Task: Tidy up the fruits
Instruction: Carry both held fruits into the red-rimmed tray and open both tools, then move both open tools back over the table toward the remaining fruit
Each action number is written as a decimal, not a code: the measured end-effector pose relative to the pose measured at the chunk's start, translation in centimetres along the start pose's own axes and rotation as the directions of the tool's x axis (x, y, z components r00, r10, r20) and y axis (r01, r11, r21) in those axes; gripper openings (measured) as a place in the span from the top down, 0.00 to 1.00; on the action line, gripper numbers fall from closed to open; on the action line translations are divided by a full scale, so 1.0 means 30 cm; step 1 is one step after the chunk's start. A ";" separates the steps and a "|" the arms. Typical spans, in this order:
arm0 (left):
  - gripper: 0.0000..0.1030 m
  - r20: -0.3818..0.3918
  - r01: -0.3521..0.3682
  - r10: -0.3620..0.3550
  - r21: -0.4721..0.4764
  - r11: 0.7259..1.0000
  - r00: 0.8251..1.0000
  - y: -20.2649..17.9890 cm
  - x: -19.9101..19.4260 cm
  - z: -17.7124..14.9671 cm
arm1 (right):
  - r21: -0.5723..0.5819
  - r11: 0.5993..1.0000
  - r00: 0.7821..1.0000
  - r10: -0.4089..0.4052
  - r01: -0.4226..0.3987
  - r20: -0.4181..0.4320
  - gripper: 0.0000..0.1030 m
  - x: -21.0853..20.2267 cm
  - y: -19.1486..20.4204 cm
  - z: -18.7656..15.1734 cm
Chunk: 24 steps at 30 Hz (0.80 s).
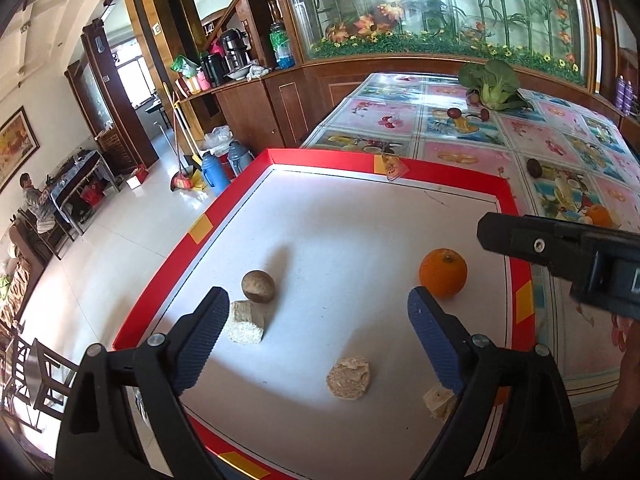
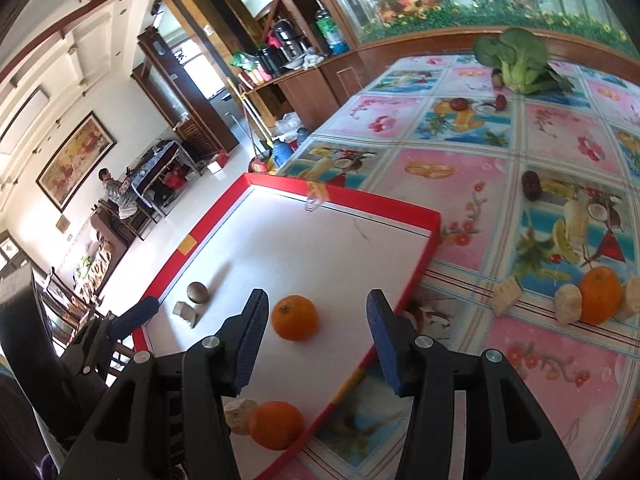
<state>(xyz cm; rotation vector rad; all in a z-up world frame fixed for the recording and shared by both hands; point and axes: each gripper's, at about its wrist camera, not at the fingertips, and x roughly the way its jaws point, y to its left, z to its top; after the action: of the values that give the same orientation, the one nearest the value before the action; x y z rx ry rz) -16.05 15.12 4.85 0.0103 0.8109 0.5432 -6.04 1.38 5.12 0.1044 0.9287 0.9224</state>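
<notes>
So the fruit is getting gathered onto a white tray with a red rim [image 2: 400, 210] sitting on the counter [image 2: 460, 184]. Counted from the right wrist view, two oranges are already on the tray: one orange [image 2: 295, 317] ahead of the right gripper [image 2: 318, 326], and a nearer orange [image 2: 276, 425] low in the frame. A third orange [image 2: 600, 295] sits out on the counter's floral cloth, well apart from the tray. Also on the tray: one round brown fruit [image 1: 258, 286] and three pale tan chunks (can't tell what they are), like the chunk [image 1: 348, 378] between the fingers of the left gripper [image 1: 316, 336]. At least three similar chunks flank the outside orange, and one dark fruit [image 2: 532, 186] lies farther back. Both grippers look released, jaws apart and nothing clamped. It looks like a just-dropped-off step; the next move probably calls for the right gripper swinging over to that counter orange and closing around it.
</notes>
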 end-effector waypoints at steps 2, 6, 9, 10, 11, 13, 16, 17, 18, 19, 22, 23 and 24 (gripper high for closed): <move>0.11 -0.008 -0.003 0.003 0.008 1.000 1.000 -0.007 0.006 -0.002 | 0.013 1.000 1.000 -0.006 0.006 0.001 0.51 -0.005 -0.011 0.003; 0.11 -0.013 -0.003 0.004 0.012 1.000 1.000 -0.011 0.009 0.009 | 0.009 1.000 1.000 -0.018 0.018 -0.001 0.51 -0.018 -0.020 0.007; 0.11 -0.007 -0.001 0.001 0.012 1.000 1.000 -0.012 0.004 0.018 | 0.015 1.000 1.000 -0.028 0.028 0.014 0.51 -0.045 -0.041 0.017; 0.11 -0.002 -0.003 0.003 0.014 1.000 1.000 -0.011 -0.001 0.023 | 0.021 0.999 0.999 -0.029 0.029 0.017 0.51 -0.052 -0.053 0.021; 0.11 0.002 -0.005 0.005 0.015 1.000 1.000 -0.009 -0.007 0.025 | 0.031 0.999 0.999 -0.031 0.030 0.019 0.51 -0.062 -0.068 0.025; 0.09 0.006 -0.006 0.006 0.016 1.000 1.000 -0.008 -0.015 0.027 | 0.054 0.998 0.999 -0.035 0.033 0.029 0.51 -0.080 -0.098 0.035; 0.09 -0.001 -0.004 0.004 0.026 1.000 1.000 -0.018 -0.018 0.027 | 0.090 0.995 0.998 -0.052 0.048 0.045 0.50 -0.106 -0.141 0.043; 0.09 -0.003 -0.002 0.002 0.030 1.000 1.000 -0.024 -0.020 0.028 | 0.100 0.994 0.997 -0.056 0.051 0.046 0.50 -0.114 -0.153 0.043; 0.09 -0.003 -0.001 0.001 0.034 0.999 1.000 -0.028 -0.024 0.029 | 0.105 0.993 0.997 -0.056 0.051 0.045 0.50 -0.119 -0.160 0.043; 0.09 -0.003 0.000 0.000 0.040 0.999 1.000 -0.035 -0.028 0.030 | 0.108 0.993 0.997 -0.056 0.051 0.045 0.50 -0.125 -0.164 0.043; 0.09 0.002 0.000 0.000 0.065 0.998 1.000 -0.067 -0.043 0.034 | 0.108 0.993 0.997 -0.056 0.050 0.053 0.50 -0.144 -0.173 0.045; 0.09 0.005 0.001 -0.002 0.075 0.997 1.000 -0.082 -0.052 0.037 | 0.104 0.993 0.997 -0.055 0.049 0.057 0.50 -0.151 -0.176 0.045; 0.09 0.006 0.004 -0.004 0.082 0.997 1.000 -0.094 -0.057 0.038 | 0.102 0.994 0.997 -0.056 0.049 0.060 0.50 -0.156 -0.179 0.048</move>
<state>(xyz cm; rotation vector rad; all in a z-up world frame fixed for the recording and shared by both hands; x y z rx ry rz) -14.94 12.10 6.22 0.0855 0.8267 0.5058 -2.80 -4.93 6.61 0.1929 0.9153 0.8195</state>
